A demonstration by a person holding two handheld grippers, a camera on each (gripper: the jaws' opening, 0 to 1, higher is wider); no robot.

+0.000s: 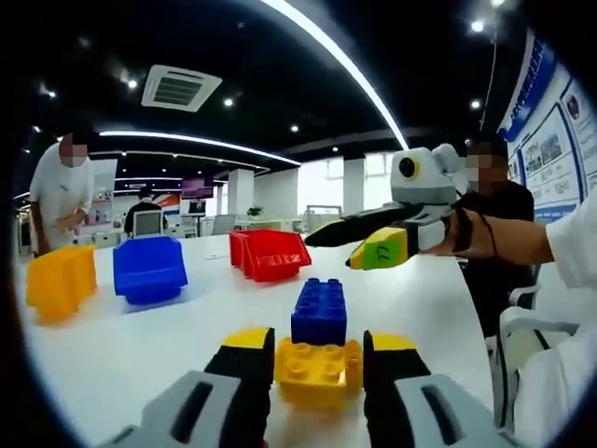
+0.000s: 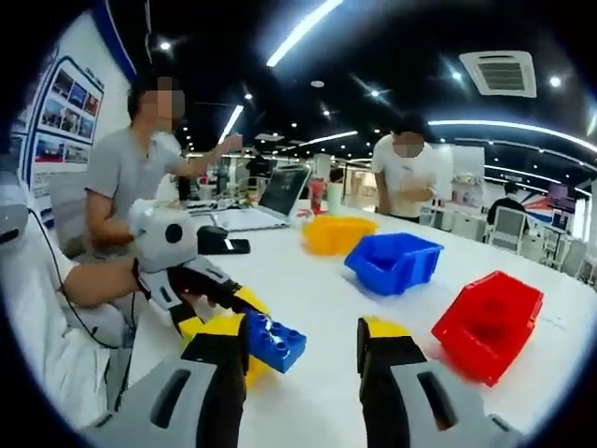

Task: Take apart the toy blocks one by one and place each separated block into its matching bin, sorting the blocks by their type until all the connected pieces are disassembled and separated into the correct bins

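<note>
Yellow block [image 1: 317,371] sits clamped in the left gripper [image 1: 319,366]; right gripper [image 2: 295,359] hovers, jaws apart.

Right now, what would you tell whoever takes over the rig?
Left tongs: shut on the yellow block, blue block still attached to it.
Right tongs: open, holding nothing, raised over the white table beside the stack.
Bins: yellow bin, blue bin, red bin stand beyond the blocks; no blocks visible in them.
Left to do: pull the blue block off, then drop each block in the matching bin.
</note>
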